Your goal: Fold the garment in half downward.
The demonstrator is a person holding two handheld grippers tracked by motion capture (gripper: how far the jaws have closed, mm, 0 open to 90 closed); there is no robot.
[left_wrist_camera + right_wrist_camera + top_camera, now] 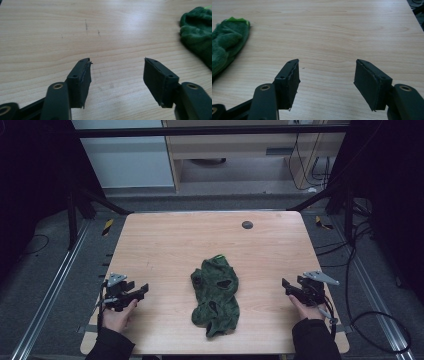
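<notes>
- Right now, the crumpled dark green fuzzy cloth (pixel 216 295) lies in a heap in the middle of the light wooden table (pixel 165 240), a bit toward the person's side.
- The left gripper (pixel 131 294) rests low by the table's left edge, well apart from the cloth. Its jaws stand wide open with nothing between them.
- The right gripper (pixel 292 287) sits by the right edge, also well apart. Its jaws are wide open and empty too.
- I think the next job is to reach in and grab the cloth.
- To do it well, bring both grippers in slowly from the sides.
- Keep the jaws wide until an edge of the cloth is between them, then pinch it.
- Pick edges, not the fat middle lump.
</notes>
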